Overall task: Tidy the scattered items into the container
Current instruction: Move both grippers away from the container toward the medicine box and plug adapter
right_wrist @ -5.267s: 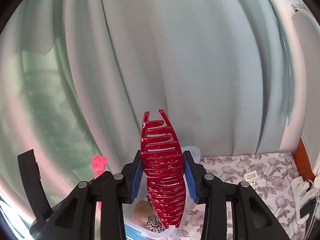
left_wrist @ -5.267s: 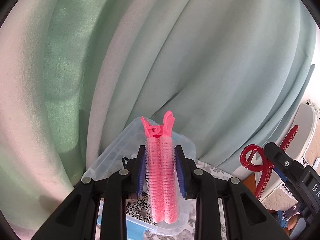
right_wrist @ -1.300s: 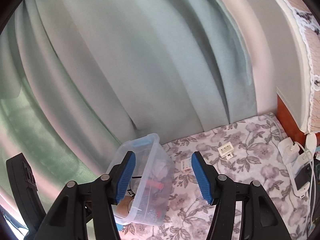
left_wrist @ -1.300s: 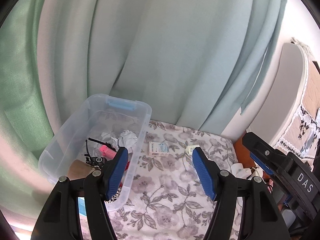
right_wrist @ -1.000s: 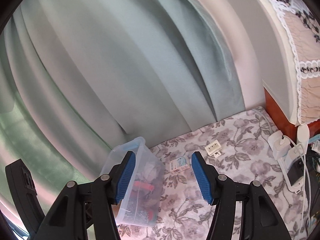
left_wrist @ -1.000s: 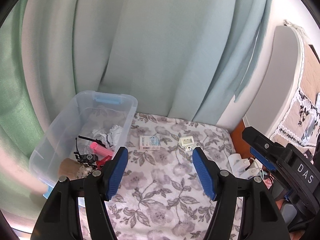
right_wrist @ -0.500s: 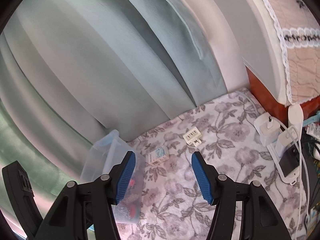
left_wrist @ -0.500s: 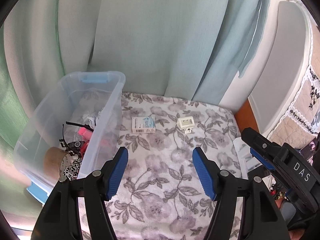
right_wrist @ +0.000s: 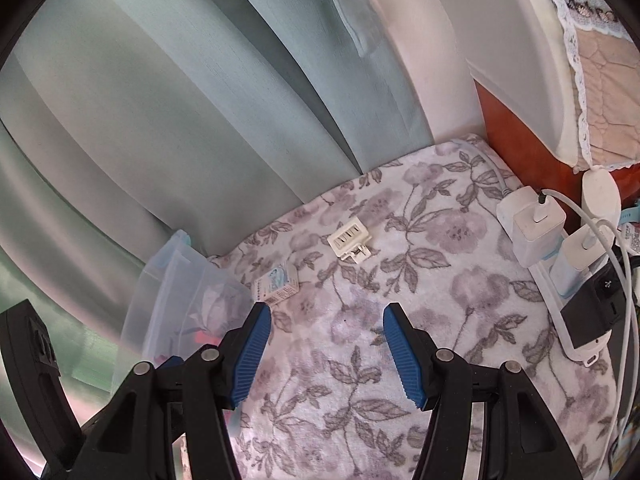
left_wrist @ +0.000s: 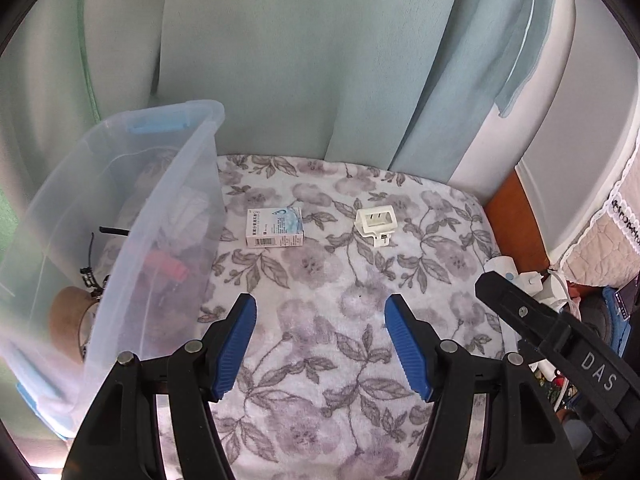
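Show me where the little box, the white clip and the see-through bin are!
small box point(left_wrist: 275, 227), left wrist view, its top face
white hair clip point(left_wrist: 376, 222), left wrist view, its body
clear bin point(left_wrist: 176, 216), left wrist view, its near wall

Setting: home bedroom. Evidence: soft floral blanket point(left_wrist: 320, 392) as the surface; pale green curtains point(left_wrist: 280, 60) hanging along its far edge; padded headboard with a lace-trimmed quilted cover point(right_wrist: 592, 80) at the right edge; white power strip with phone chargers point(right_wrist: 536, 232) plugged in beside it; clear plastic storage bin point(left_wrist: 172, 216) of small personal items at the left edge.
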A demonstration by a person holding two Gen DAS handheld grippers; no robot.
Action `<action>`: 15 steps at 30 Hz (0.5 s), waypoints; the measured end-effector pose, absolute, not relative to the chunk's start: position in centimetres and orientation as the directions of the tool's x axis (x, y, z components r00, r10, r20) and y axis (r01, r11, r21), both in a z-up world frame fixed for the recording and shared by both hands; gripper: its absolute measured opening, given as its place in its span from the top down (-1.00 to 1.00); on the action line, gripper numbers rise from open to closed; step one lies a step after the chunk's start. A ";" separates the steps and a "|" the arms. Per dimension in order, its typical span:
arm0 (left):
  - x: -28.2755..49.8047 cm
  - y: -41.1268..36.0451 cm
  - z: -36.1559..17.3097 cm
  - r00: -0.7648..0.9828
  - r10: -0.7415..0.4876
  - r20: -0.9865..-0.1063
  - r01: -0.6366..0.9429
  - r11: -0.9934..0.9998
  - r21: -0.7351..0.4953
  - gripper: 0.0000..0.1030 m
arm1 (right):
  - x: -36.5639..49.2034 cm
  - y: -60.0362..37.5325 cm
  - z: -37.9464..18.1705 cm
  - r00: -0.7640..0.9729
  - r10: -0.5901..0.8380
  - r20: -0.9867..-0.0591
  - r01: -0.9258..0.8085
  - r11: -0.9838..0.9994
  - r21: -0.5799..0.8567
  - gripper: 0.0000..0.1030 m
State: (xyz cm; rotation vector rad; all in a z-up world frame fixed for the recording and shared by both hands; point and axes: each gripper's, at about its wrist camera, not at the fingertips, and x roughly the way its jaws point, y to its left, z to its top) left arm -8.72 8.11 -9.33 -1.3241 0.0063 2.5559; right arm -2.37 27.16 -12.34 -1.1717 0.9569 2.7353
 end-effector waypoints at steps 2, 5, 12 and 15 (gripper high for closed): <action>-9.1 8.4 -9.9 -0.551 0.226 -0.804 -0.223 -0.968 -0.119 -0.32 | -2.7 27.2 -12.9 -0.711 -0.212 -0.670 -0.246 -0.818 0.520 -0.22; -9.7 8.5 -10.8 -0.553 0.221 -0.803 -0.208 -0.970 -0.124 -0.32 | -3.2 27.4 -13.6 -0.700 -0.209 -0.683 -0.252 -0.823 0.510 -0.21; -11.6 8.6 -12.9 -0.538 0.209 -0.817 -0.187 -0.974 -0.126 -0.32 | -4.8 27.7 -15.3 -0.673 -0.198 -0.713 -0.267 -0.834 0.484 -0.21; -12.5 8.7 -13.9 -0.535 0.203 -0.820 -0.176 -0.976 -0.127 -0.32 | -5.7 27.8 -16.1 -0.659 -0.200 -0.725 -0.266 -0.840 0.473 -0.21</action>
